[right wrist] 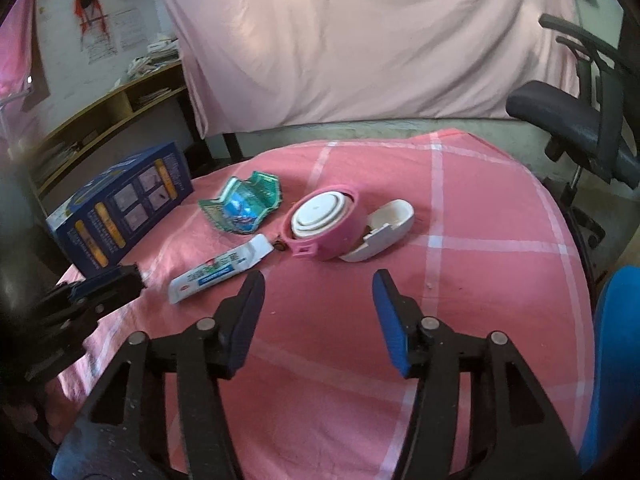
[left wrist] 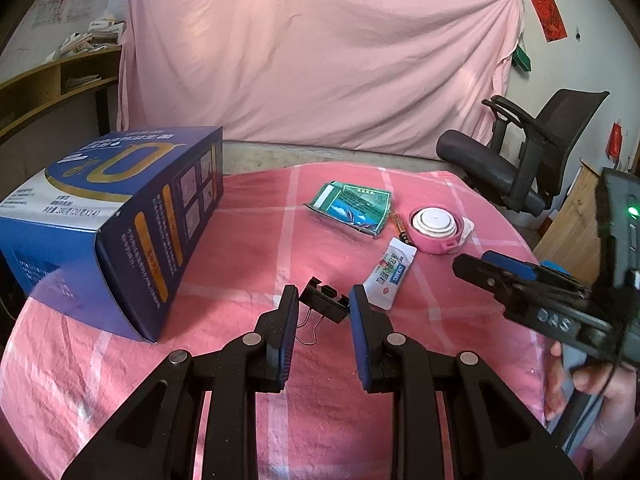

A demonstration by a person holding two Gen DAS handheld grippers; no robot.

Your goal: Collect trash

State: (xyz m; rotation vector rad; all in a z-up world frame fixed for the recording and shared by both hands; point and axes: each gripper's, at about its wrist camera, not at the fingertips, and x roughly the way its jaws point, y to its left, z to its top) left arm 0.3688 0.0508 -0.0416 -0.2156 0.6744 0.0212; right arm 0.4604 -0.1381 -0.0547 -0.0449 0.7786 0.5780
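Observation:
On the pink checked tablecloth [left wrist: 240,256] lie a black binder clip [left wrist: 325,303], a white sachet [left wrist: 390,273], a battery [left wrist: 402,229], a crumpled green wrapper [left wrist: 352,205] and a pink round container [left wrist: 437,225]. My left gripper [left wrist: 324,300] is open, its fingertips either side of the binder clip, not closed on it. My right gripper [right wrist: 319,286] is open and empty, above bare cloth in front of the pink container [right wrist: 324,224]. A white open case [right wrist: 382,230], the sachet [right wrist: 218,270] and the wrapper [right wrist: 242,204] show in the right wrist view.
A large blue carton [left wrist: 116,220] stands at the table's left; it also shows in the right wrist view [right wrist: 120,216]. A black office chair [left wrist: 532,152] stands beyond the right edge. A pink sheet [left wrist: 312,52] hangs behind. Wooden shelves [left wrist: 52,84] are at far left.

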